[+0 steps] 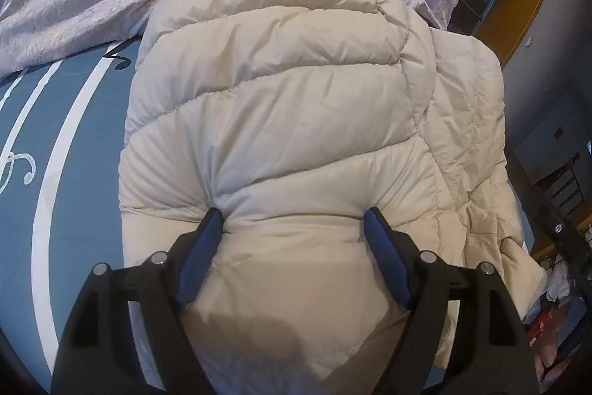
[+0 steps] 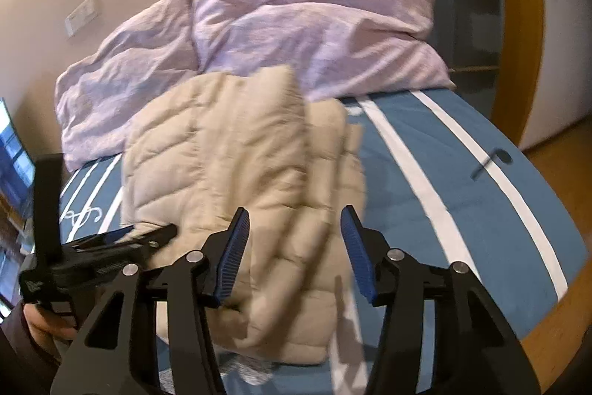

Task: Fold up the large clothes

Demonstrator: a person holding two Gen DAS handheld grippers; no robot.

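Observation:
A cream quilted puffer jacket (image 1: 281, 106) lies folded on the blue bed sheet (image 1: 81, 143). My left gripper (image 1: 294, 215) stands wide open with both fingertips pushed down into the near end of the jacket, and the padding bulges up between the fingers. The right wrist view shows the same jacket (image 2: 229, 154), blurred, and the left gripper (image 2: 151, 232) at its left edge. My right gripper (image 2: 295, 213) hangs open above the jacket's near right part, with nothing between its pads.
Lilac bedding (image 2: 296, 32) is heaped at the head of the bed, touching the jacket's far end. The blue sheet (image 2: 462, 173) with white stripes spreads to the right. A person's hand (image 2: 44, 324) holds the left gripper. Wooden door frames stand behind.

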